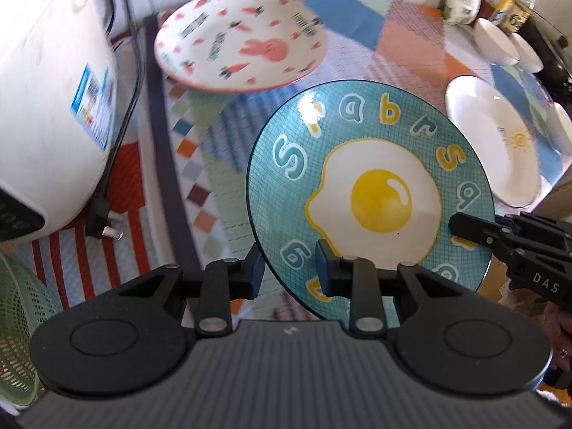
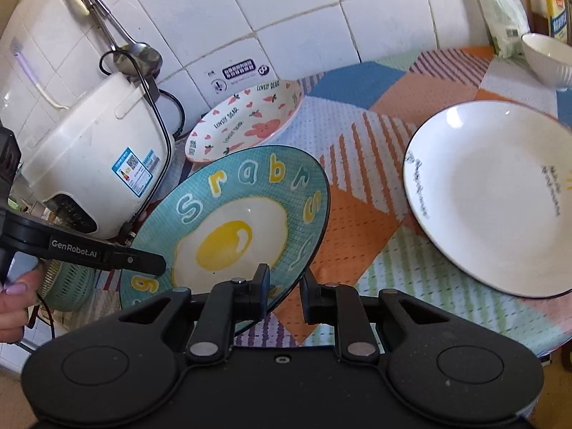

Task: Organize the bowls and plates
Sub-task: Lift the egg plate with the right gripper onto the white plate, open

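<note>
Both clamped on round teal ceramic plate with fried-egg print (image 1: 371,193): left hand-held gripper (image 1: 289,268) at near rim, right hand-held gripper (image 2: 284,291) at opposite rim. Plate lifted, tilted above patchwork-cloth table (image 2: 357,164). Keep level, lift evenly; stack on white black-rimmed plate (image 2: 493,193) probably.

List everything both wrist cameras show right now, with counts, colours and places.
egg plate: one, teal with fried egg print, lifted off the cloth, tilted, clamped at two rim spots
rabbit plate: one, white and pink, by the wall
white plate: one, dark rim, on the cloth
white bowls: at least two, far corner
rice cooker: one, white, unplugged
green basket: one, near edge
patchwork cloth: one, multicoloured
left gripper: black, shut on egg plate
right gripper: black, shut on egg plate
</note>
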A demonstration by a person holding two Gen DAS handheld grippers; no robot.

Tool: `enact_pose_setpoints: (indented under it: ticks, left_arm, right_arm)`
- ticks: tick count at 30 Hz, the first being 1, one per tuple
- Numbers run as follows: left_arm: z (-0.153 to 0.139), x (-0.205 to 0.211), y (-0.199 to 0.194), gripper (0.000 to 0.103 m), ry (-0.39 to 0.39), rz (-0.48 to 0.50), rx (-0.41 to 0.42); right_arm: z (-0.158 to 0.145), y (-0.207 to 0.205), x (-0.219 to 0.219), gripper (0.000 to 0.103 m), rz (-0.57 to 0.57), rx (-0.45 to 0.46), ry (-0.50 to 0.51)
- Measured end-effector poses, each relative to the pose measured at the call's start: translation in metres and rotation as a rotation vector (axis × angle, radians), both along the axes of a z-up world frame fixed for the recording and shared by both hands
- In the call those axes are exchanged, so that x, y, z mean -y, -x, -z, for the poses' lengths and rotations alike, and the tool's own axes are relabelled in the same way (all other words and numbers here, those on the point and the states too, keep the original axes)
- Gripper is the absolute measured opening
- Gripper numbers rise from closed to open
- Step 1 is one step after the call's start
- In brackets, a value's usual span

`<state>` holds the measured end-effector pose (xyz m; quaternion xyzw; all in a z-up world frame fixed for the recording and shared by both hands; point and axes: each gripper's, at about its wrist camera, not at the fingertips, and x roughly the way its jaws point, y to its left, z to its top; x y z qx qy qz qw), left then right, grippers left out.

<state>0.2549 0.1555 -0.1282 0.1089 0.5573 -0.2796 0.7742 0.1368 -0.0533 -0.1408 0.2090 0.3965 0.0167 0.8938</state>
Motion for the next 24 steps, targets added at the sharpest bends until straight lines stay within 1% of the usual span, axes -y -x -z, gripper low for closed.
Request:
enact_pose_setpoints:
  ticks: [3,7,9,13,16,22,24]
  left_arm:
    - [-0.010,0.020,0.009,0.028,-0.004,0.023,0.029]
    - [-0.015,0.051,0.012,0.027,0.005,0.029,0.012]
    - [-0.016,0.071,0.017,0.028,0.001,0.053,0.020]
    - [-0.015,0.110,0.024,0.028,0.000,0.098,0.027]
    - [-0.014,0.135,0.029,0.028,0.007,0.110,0.028]
    - [-0.006,0.169,0.036,0.028,-0.001,0.107,0.008]
    - [-0.003,0.177,0.036,0.028,-0.005,0.097,-0.016]
  right_arm:
    - [-0.010,0.008,0.016,0.023,0.011,0.012,-0.002]
    - [-0.015,0.019,0.042,0.023,0.009,0.019,0.004]
    - [-0.015,0.025,0.057,0.023,0.028,0.018,-0.004]
    - [-0.015,0.039,0.087,0.023,0.062,0.019,0.005]
    - [-0.013,0.048,0.110,0.023,0.088,0.019,-0.001]
    - [-0.007,0.052,0.149,0.023,0.090,-0.003,0.006]
    - [-0.004,0.052,0.159,0.023,0.083,-0.010,0.003]
